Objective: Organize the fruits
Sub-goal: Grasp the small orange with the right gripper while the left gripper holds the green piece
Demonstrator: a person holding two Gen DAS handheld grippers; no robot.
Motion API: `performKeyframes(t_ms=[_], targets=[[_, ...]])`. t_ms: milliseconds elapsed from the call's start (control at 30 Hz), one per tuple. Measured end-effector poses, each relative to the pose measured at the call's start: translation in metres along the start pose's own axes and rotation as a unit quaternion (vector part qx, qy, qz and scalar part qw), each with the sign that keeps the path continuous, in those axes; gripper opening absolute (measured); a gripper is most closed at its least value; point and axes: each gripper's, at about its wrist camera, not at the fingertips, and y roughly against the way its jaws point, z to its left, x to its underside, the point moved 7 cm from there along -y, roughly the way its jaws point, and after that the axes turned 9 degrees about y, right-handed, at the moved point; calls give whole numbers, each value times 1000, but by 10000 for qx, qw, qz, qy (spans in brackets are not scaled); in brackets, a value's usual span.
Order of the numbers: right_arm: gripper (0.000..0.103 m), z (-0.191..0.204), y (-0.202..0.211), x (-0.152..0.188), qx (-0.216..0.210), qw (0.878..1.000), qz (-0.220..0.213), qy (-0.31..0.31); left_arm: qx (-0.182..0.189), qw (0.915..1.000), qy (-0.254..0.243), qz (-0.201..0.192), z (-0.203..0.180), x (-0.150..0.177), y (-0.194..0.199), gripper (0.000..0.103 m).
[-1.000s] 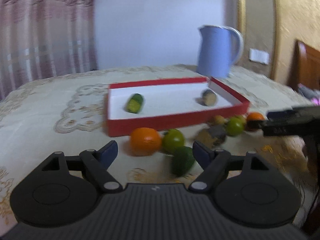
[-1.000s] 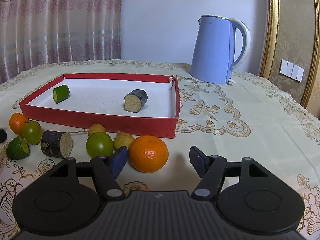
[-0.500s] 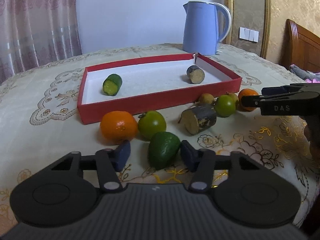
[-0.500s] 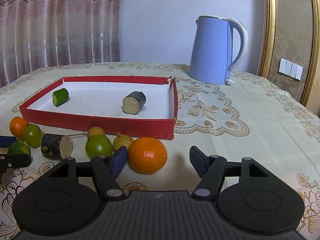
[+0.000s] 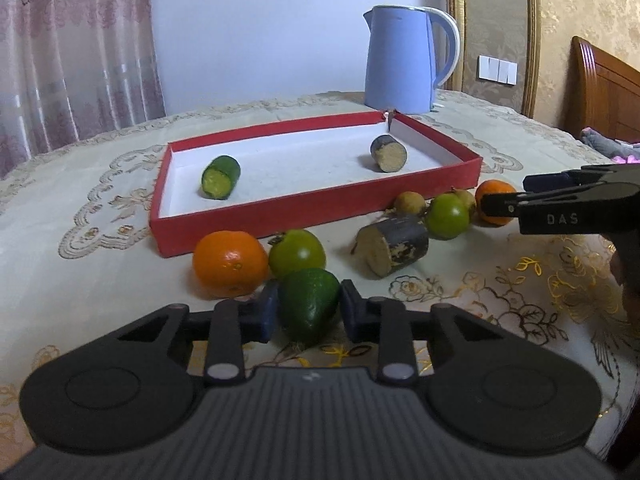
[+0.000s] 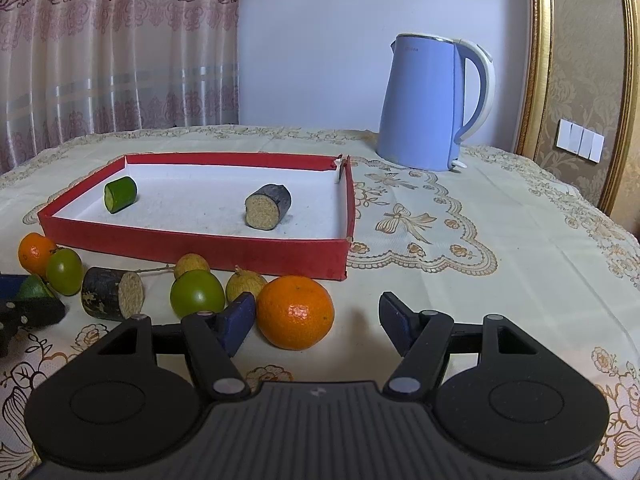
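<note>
In front of my left tongs [image 5: 307,312], the jaws have just been closing and the blue pads now press both sides of a dark green avocado [image 5: 308,302] that sits on the embroidered tablecloth [image 5: 80,280]. Just behind it lie an orange [image 5: 230,263] and a green round fruit [image 5: 297,253], the two touching each other. Further right a dark cut log-like piece [image 5: 390,245] rests on its side, then small tan fruits, another green fruit and a second orange near my other tongs, which reach in from the right edge. The red tray [image 5: 320,208] behind them holds a cut cucumber piece [image 5: 220,177] at its left and a dark cut piece [image 5: 388,153] at its right. A blue kettle [image 5: 404,64] stands beyond the tray.

From my right tongs [image 6: 318,320], the jaws stand about half apart and hold nothing; an orange [image 6: 295,312] lies between them, just beside the left pad, with a clear gap to the right pad. The avocado [image 6: 34,288] shows at the far left edge, in the other tongs' pads.
</note>
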Motion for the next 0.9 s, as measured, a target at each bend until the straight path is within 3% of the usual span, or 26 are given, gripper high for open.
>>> performKeyframes(t_ms=[433, 500, 667, 900], targets=[[68, 9, -4, 1, -43, 9995, 124, 274, -111, 9999, 76, -67, 15, 0, 15, 29], [65, 9, -5, 2, -60, 9995, 140, 283, -103, 9999, 79, -70, 15, 0, 15, 29], [44, 10, -8, 2, -179, 9993, 237, 224, -103, 9999, 85, -66, 15, 1, 15, 29], [43, 12, -8, 3, -129, 9993, 207, 298, -90, 9998, 137, -77, 17, 2, 17, 29]])
